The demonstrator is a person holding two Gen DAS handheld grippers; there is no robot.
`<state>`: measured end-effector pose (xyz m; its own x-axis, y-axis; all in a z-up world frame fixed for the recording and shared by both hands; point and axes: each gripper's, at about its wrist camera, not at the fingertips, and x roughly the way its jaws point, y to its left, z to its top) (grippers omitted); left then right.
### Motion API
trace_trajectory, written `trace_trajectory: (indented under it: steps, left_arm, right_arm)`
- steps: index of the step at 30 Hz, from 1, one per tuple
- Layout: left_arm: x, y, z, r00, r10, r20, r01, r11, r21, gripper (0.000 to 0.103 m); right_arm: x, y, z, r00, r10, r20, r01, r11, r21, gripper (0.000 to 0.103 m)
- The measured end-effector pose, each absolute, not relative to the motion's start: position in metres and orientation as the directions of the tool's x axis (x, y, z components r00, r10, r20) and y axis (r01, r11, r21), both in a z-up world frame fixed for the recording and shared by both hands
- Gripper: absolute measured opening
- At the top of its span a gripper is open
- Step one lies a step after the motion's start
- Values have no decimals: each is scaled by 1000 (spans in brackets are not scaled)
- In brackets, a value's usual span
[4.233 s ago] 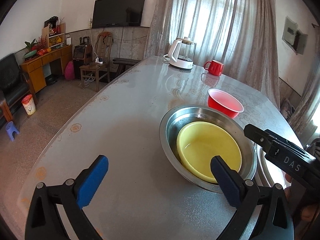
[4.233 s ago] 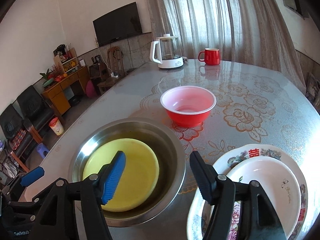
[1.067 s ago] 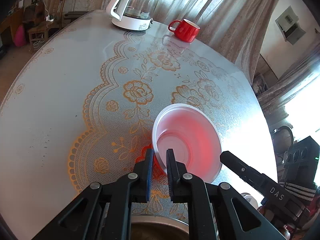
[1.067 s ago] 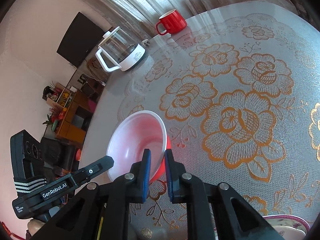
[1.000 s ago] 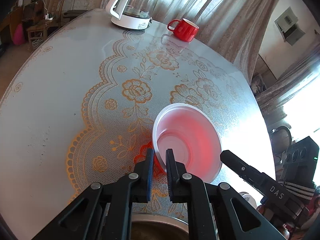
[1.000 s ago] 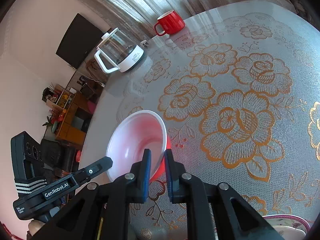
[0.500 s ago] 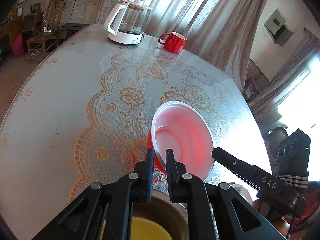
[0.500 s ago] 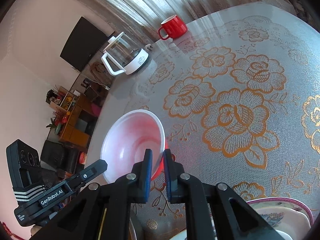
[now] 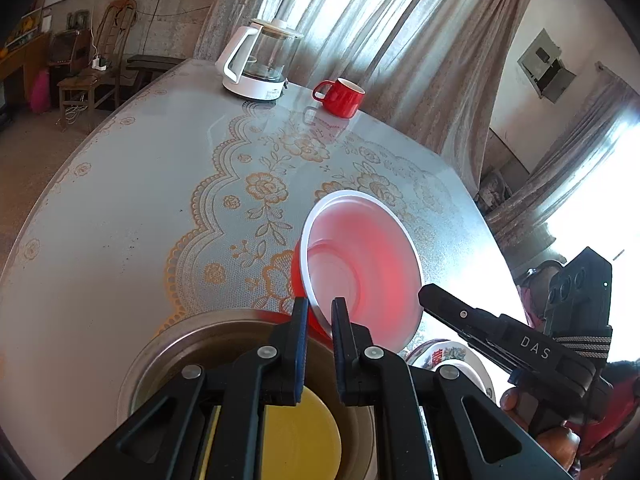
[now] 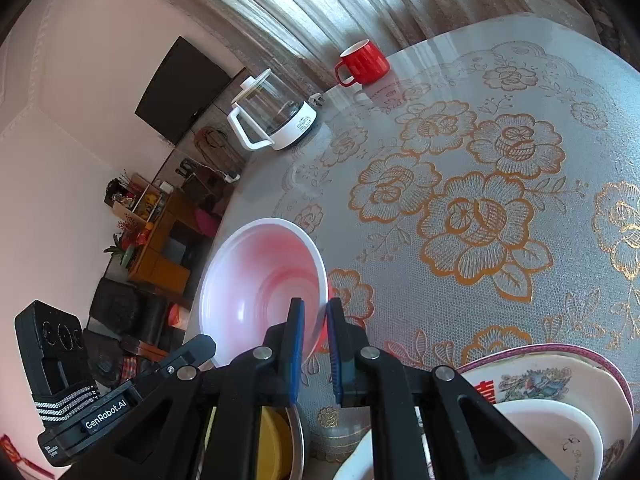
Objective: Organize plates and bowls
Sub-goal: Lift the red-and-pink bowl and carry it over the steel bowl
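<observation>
The table [image 9: 120, 208] under me is a wide grey round with a gold flower-lace cover, and it fills most of both views. At its near edge sits the steel basin [image 9: 176, 344], and inside it lies the yellow plate [image 9: 304, 436], partly hidden behind my left gripper's frame. Just to the right of the basin is the patterned plate [image 10: 560, 372] with a purple rim, and a white dish [image 10: 560, 432] rests on it.

The red bowl [image 9: 360, 264], white inside with a pink glow, hangs tilted in the air between my two grippers, past the far rim of the basin and above the table cover. My left gripper [image 9: 319, 312] is pinched narrow on the bowl's left rim, one blue pad on the red outer wall and the other inside. My right gripper [image 10: 315, 320] is clamped just as narrowly on the opposite rim, one finger inside the bowl and one outside.

At the far side of the table, near the curtains, stands the glass kettle [image 9: 260, 64] on its white base, and close beside it the red mug [image 9: 342, 96]. Both are well apart from the bowl.
</observation>
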<state>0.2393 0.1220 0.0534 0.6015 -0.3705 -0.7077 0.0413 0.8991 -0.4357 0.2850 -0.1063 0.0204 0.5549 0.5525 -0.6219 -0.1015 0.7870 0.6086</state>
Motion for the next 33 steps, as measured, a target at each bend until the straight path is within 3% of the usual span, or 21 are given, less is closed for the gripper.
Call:
trace_trajectory:
  steps: [18, 33]
  left_arm:
    - [188, 134, 64, 647, -374, -665, 73, 898, -434, 11]
    - [152, 146, 41, 629, -394, -671, 47, 880, -472, 10]
  right_arm:
    - [242, -92, 41, 551, 606, -574, -193, 761, 619, 10]
    - [213, -57, 25, 477, 633, -610, -250, 763, 596, 8]
